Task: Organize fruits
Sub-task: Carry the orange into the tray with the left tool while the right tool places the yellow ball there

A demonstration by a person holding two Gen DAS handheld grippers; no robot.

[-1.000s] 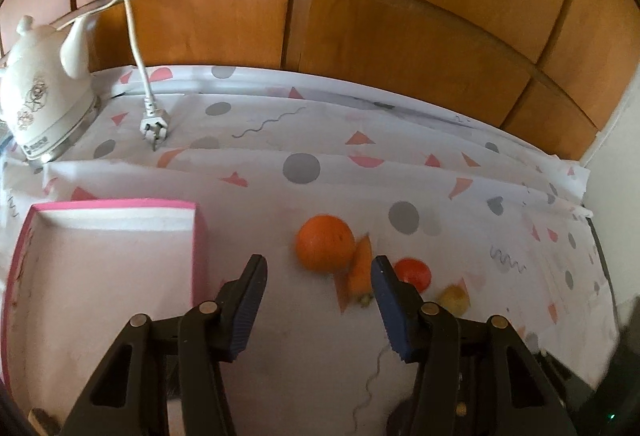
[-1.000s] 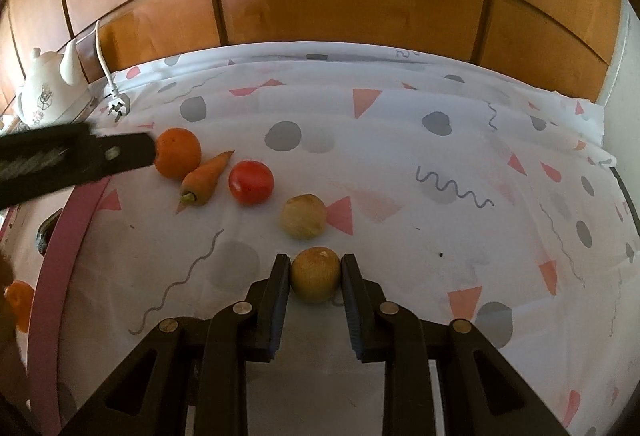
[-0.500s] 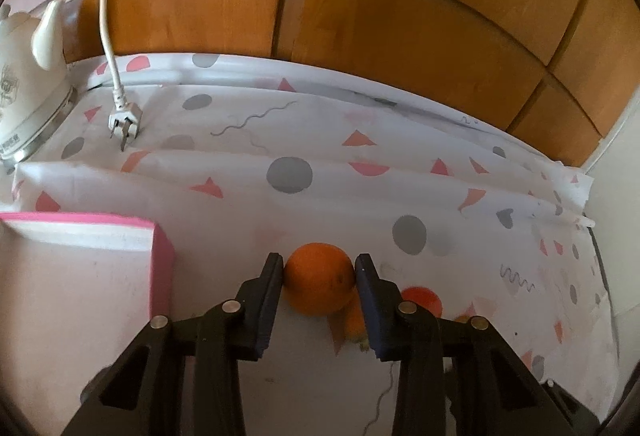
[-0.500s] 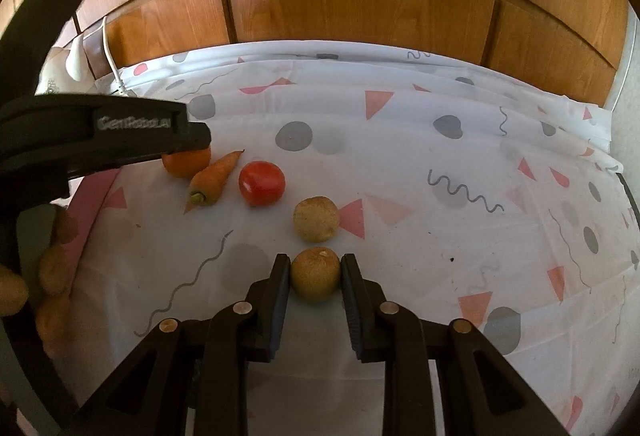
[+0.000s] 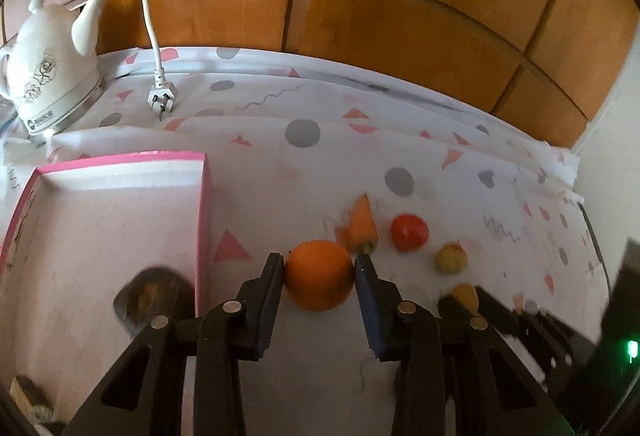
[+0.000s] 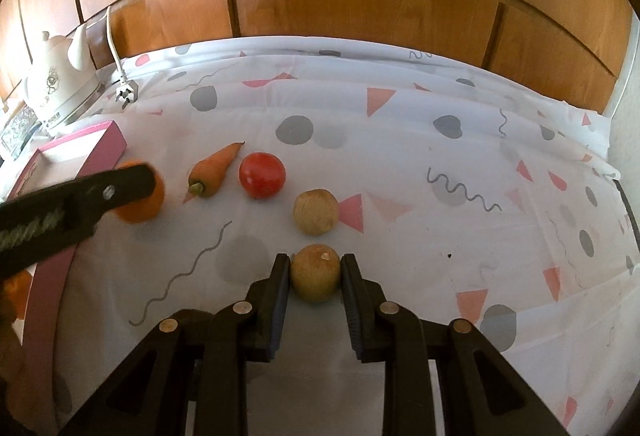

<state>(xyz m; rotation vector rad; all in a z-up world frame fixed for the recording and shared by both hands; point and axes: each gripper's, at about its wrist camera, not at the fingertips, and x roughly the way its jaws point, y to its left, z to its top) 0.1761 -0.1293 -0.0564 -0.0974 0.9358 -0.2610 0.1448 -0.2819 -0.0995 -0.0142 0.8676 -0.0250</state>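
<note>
My left gripper (image 5: 319, 265) is shut on an orange (image 5: 319, 275) and holds it above the cloth, right of the pink tray (image 5: 202, 220). My right gripper (image 6: 315, 263) is shut on a small tan round fruit (image 6: 315, 278) low over the cloth. A carrot (image 6: 214, 170), a red tomato (image 6: 262, 175) and a second tan round fruit (image 6: 315, 211) lie in a row on the cloth. In the right wrist view the orange (image 6: 146, 206) shows behind the left gripper's finger. A dark fruit (image 5: 150, 296) lies in the tray.
A white electric kettle (image 5: 48, 72) with its loose cord and plug (image 5: 161, 98) stands at the back left. Wooden cabinet panels (image 5: 360, 8) rise behind the table. The patterned cloth (image 6: 440, 176) covers the table.
My left gripper closed on the orange, then lifted it back and left away from the carrot. My right gripper stays shut on the tan fruit.
</note>
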